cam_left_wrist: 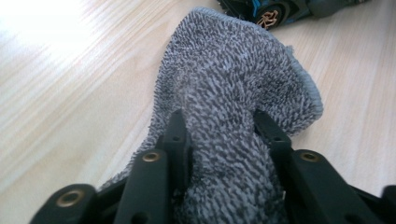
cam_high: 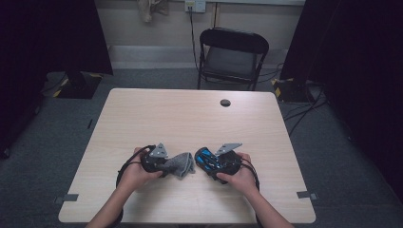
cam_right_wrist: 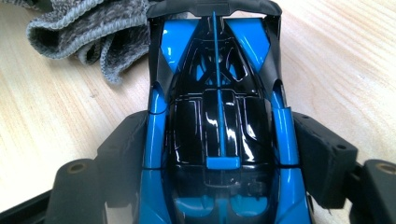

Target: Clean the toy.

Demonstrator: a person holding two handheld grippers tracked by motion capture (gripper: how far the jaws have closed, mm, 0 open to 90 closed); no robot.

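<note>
The left gripper (cam_left_wrist: 219, 135) has its jaws clamped on a grey cloth (cam_left_wrist: 233, 74); just beside the cloth, the right gripper (cam_right_wrist: 219, 149) jaws grip a blue toy car (cam_right_wrist: 217, 116) on the pale wooden surface (cam_high: 190, 114)

One surface (cam_high: 190, 114). On it, one grey cloth (cam_high: 180, 164) and one blue-and-black toy car (cam_high: 209, 159). Two grippers, the left (cam_high: 164, 166) and the right (cam_high: 214, 164), each in one hand. Behind the surface stands one black folding chair (cam_high: 231, 57).
</note>
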